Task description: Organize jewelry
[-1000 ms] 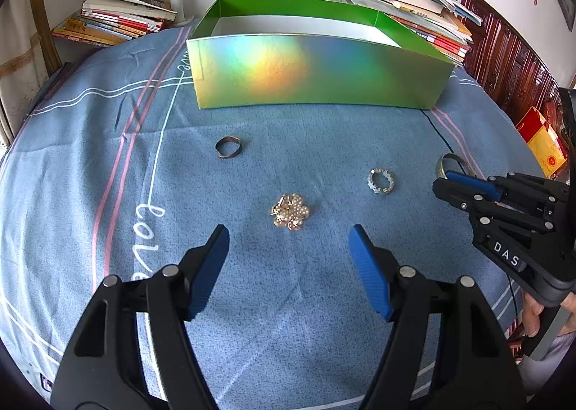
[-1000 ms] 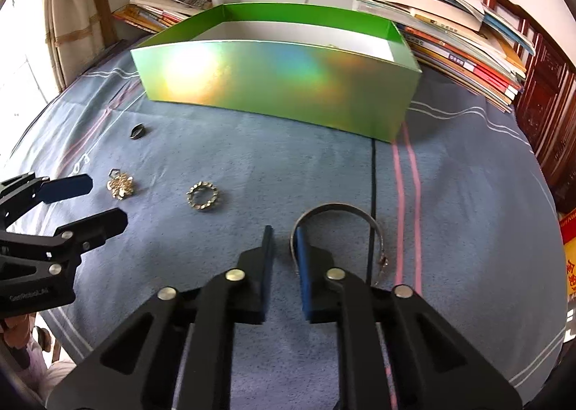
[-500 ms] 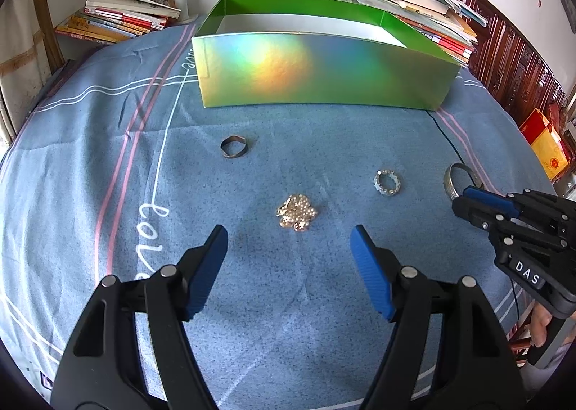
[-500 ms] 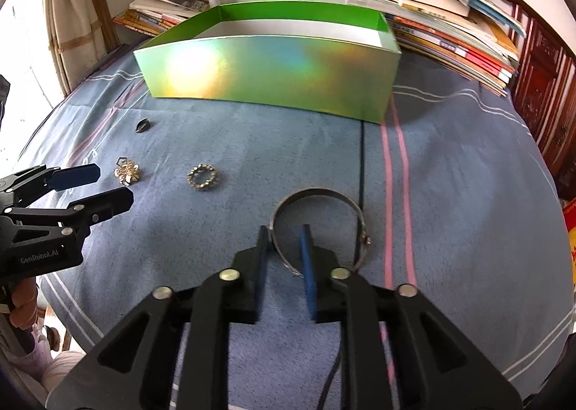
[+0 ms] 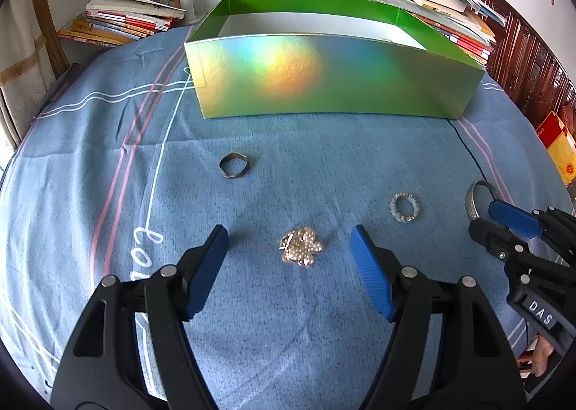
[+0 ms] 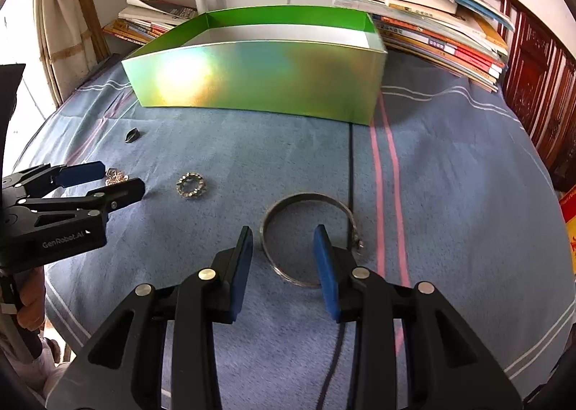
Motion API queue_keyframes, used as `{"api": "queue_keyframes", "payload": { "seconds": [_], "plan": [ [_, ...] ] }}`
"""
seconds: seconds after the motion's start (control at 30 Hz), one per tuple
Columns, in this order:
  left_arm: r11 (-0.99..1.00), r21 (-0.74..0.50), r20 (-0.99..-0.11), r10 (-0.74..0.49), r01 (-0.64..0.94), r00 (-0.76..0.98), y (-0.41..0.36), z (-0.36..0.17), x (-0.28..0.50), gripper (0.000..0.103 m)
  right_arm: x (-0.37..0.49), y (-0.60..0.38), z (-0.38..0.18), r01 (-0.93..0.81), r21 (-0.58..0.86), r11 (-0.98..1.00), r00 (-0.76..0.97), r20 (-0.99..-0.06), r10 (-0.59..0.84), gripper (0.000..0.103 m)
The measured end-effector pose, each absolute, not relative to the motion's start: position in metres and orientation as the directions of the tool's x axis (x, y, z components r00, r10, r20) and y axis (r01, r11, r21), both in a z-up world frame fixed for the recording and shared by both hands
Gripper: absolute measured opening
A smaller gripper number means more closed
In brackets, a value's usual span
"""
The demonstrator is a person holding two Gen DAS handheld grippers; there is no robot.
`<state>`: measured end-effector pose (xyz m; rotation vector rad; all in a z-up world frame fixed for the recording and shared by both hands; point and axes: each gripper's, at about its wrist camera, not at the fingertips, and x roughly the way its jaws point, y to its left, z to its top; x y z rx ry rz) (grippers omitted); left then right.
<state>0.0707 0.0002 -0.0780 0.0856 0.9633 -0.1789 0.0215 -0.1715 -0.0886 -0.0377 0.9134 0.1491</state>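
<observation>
A gold pearl brooch (image 5: 301, 251) lies on the blue cloth, and my left gripper (image 5: 288, 231) stands open around it with its pads well clear of it. A silver bangle (image 6: 309, 197) lies flat under my right gripper (image 6: 282, 231). That gripper's jaws are opening. The bangle's left arc sits between them, and neither pad presses on it. A crystal ring (image 5: 405, 207) and a dark ring (image 5: 234, 165) lie loose on the cloth. The shiny green box (image 5: 324, 75) stands open behind them. The right gripper (image 5: 484, 217) also shows at the left wrist view's right edge.
Stacks of books (image 6: 432, 28) crowd the wall behind and beside the box. A thin black cable (image 6: 350, 165) runs across the cloth past the bangle. A red and yellow packet (image 5: 558, 154) sits off the right edge. A hand (image 6: 32, 305) holds the left gripper.
The right gripper's jaws have spread from nearly shut on the bangle's band to clearly apart. The left gripper has kept its width, and the brooch now sits closer between its fingers.
</observation>
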Motion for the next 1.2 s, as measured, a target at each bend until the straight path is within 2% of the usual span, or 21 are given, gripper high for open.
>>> {"api": "queue_keyframes", "payload": {
  "seconds": [0.57,0.97,1.2],
  "plan": [
    [0.983,0.024,-0.803,-0.088,0.18,0.589,-0.009,-0.0797,0.0698,0.069,0.0227,-0.1639,-0.0897,-0.157,0.008,0.988,0.608,-0.787,0.103,0.035],
    [0.985,0.023,-0.797,-0.086,0.173,0.598,-0.0061,-0.081,0.0663,0.071,0.0204,-0.1655,-0.0899,-0.155,0.015,0.988,0.611,-0.784,0.108,0.035],
    [0.986,0.026,-0.795,-0.078,0.162,0.602,-0.005,-0.0822,0.0666,0.076,0.0192,-0.1658,-0.09,-0.153,0.016,0.988,0.614,-0.782,0.108,0.035]
  ]
}}
